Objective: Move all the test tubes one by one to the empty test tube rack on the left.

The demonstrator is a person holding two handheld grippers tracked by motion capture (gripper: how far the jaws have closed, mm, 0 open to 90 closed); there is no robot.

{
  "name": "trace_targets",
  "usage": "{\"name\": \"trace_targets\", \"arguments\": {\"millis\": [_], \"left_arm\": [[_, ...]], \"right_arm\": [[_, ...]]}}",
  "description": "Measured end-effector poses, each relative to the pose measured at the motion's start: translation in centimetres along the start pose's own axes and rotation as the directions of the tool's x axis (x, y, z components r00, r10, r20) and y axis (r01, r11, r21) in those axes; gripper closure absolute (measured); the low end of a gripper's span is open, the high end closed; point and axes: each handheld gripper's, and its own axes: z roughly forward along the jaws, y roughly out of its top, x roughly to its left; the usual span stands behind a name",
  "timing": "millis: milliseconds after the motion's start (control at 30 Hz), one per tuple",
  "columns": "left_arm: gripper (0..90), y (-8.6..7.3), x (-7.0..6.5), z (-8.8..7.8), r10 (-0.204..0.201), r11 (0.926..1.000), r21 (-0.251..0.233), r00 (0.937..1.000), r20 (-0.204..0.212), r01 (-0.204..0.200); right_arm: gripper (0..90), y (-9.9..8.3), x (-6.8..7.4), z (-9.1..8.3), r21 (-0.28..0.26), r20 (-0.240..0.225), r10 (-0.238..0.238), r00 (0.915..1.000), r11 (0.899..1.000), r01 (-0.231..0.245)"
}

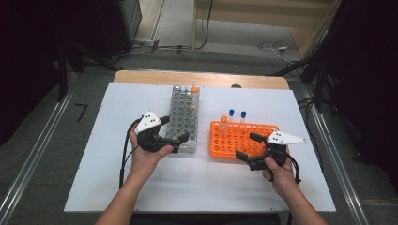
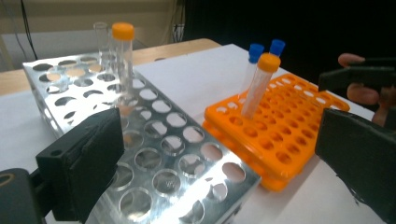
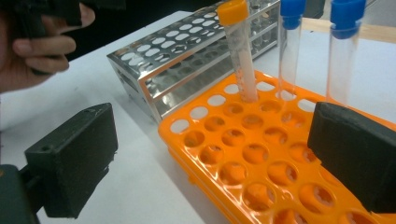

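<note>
A steel tube rack [image 1: 184, 119] stands at the middle of the white board, and an orange rack [image 1: 241, 139] stands to its right. One orange-capped tube [image 1: 194, 90] is in the steel rack's far end. The orange rack holds another orange-capped tube [image 1: 224, 123] and two blue-capped tubes [image 1: 231, 115] at its far left. My left gripper [image 1: 174, 128] is open over the steel rack's [image 2: 196, 186] near end, jaws wide, nothing between them. My right gripper [image 1: 248, 146] is open at the orange rack's [image 3: 261, 168] near edge, empty. The orange-capped tube [image 3: 240, 56] leans slightly.
An uncapped clear tube [image 2: 100, 39] stands beside the capped one [image 2: 122, 56] in the steel rack. The white board [image 1: 112, 154] covers a wooden table [image 1: 141, 76]. Cables trail from both grippers. Dark equipment and floor cables lie beyond the table.
</note>
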Motion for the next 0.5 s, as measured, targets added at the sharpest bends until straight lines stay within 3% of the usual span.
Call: {"name": "trace_targets", "arguments": {"millis": [300, 500], "left_arm": [[0.0, -0.9, 0.2, -1.1, -0.015, 0.9998, -0.01, 0.9989, 0.044, 0.015], [0.0, -1.2, 0.1, -1.3, -0.024, 0.9996, -0.016, 0.9983, 0.053, 0.025]], "right_arm": [[3.8, 1.4, 0.3, 1.9, 0.024, 0.023, -0.027, 0.9994, 0.999, 0.026], [13.7, 2.2, 0.0, 3.6, 0.034, 0.057, 0.0, 0.9984, 0.999, -0.002]]}}
